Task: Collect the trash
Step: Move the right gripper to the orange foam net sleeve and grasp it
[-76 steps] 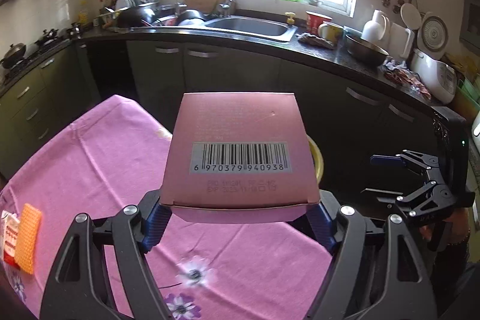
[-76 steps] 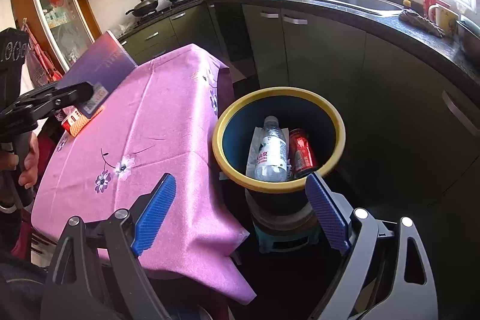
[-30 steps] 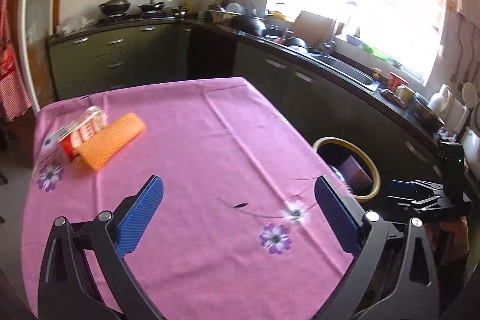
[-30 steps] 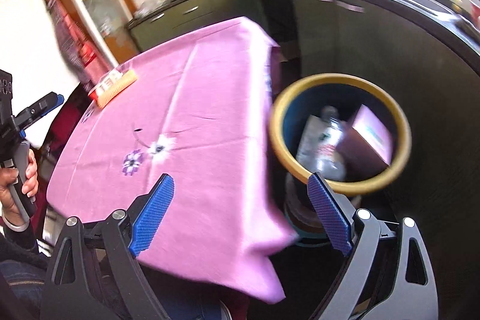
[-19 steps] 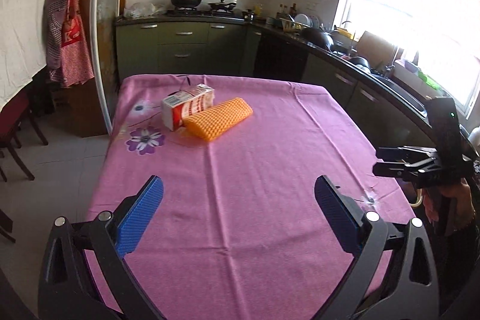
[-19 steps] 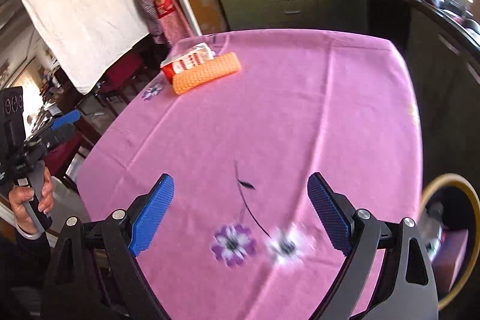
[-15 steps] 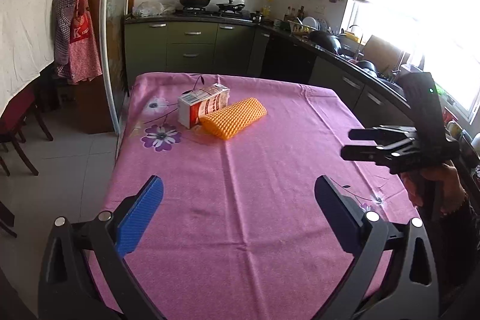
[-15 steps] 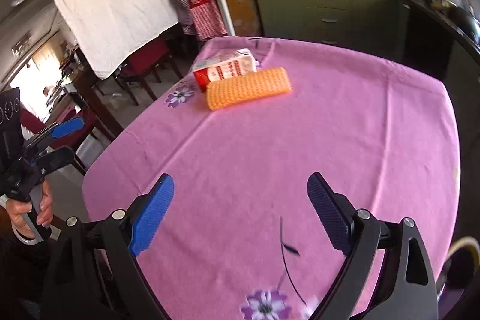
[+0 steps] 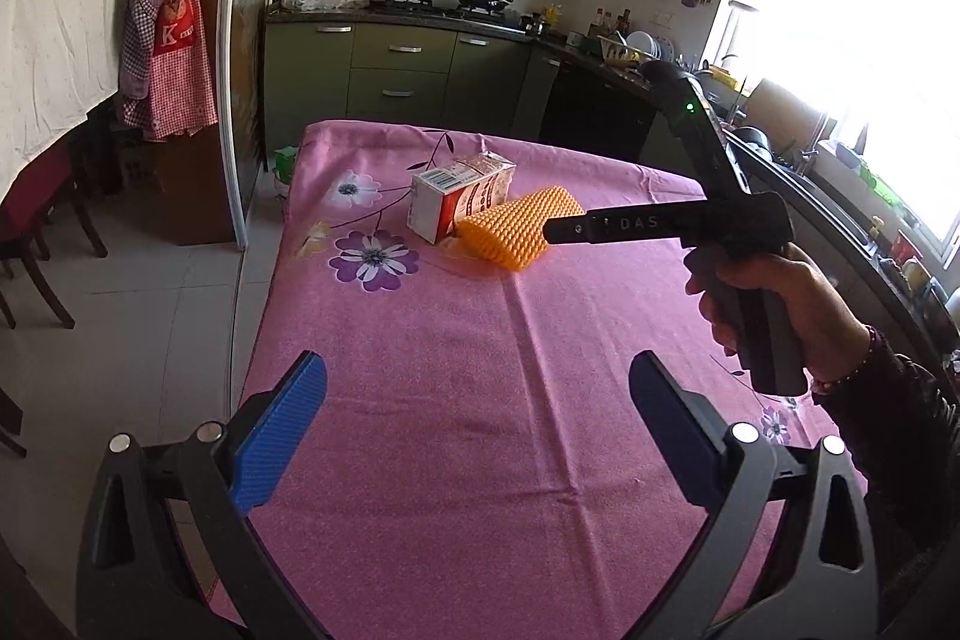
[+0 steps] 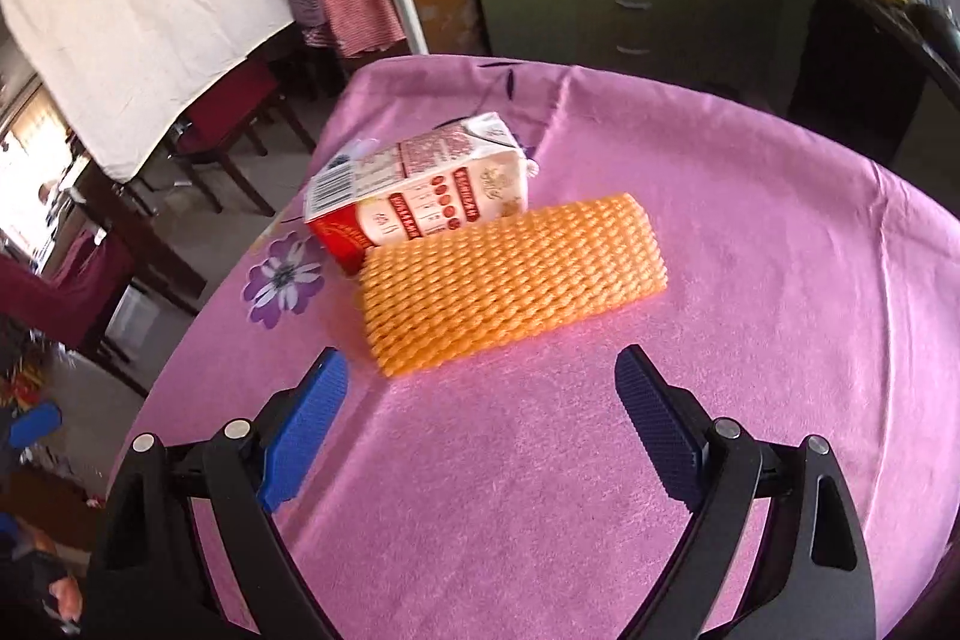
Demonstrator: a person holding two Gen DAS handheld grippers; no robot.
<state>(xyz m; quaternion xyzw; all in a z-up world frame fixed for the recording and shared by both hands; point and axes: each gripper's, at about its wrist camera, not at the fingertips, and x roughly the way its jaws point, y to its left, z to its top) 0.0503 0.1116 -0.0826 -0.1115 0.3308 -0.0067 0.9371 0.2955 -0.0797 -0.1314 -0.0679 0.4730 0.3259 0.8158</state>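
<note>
- My right gripper hung wide apart, empty, just short of the net — carton touching behind it.
- Left gripper gaped, empty too.
- Best pinch the net across its short width, clear of the carton.

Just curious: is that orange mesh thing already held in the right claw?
No, the orange mesh sleeve lies on the tablecloth ahead of the open, empty right claw.
</note>
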